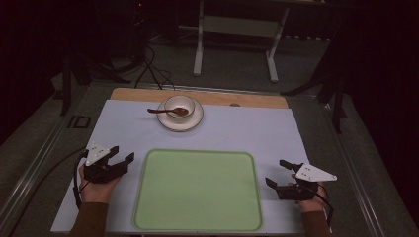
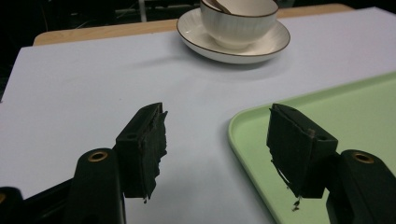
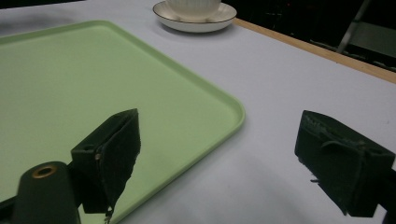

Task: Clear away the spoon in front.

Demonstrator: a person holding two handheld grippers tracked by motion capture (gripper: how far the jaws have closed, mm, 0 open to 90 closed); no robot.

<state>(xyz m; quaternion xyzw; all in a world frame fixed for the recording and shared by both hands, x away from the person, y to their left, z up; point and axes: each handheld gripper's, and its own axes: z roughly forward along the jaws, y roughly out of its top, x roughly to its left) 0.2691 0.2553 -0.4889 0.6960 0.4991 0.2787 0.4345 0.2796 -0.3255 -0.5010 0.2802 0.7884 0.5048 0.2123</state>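
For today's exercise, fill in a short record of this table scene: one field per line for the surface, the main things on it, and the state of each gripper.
Surface: white mat over a wooden table
Tray: green tray, empty, near the person
Bowl: white bowl standing on a saucer, beyond the tray
Spoon: brown spoon, its scoop end in the bowl, handle out to the left
Left gripper: left gripper, jaws open, holding nothing, left of the tray
Right gripper: right gripper, jaws open, holding nothing, right of the tray

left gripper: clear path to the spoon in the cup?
Probably yes. The left gripper is open, and bare mat lies between it and the spoon, whose handle juts out of the cup toward that side.
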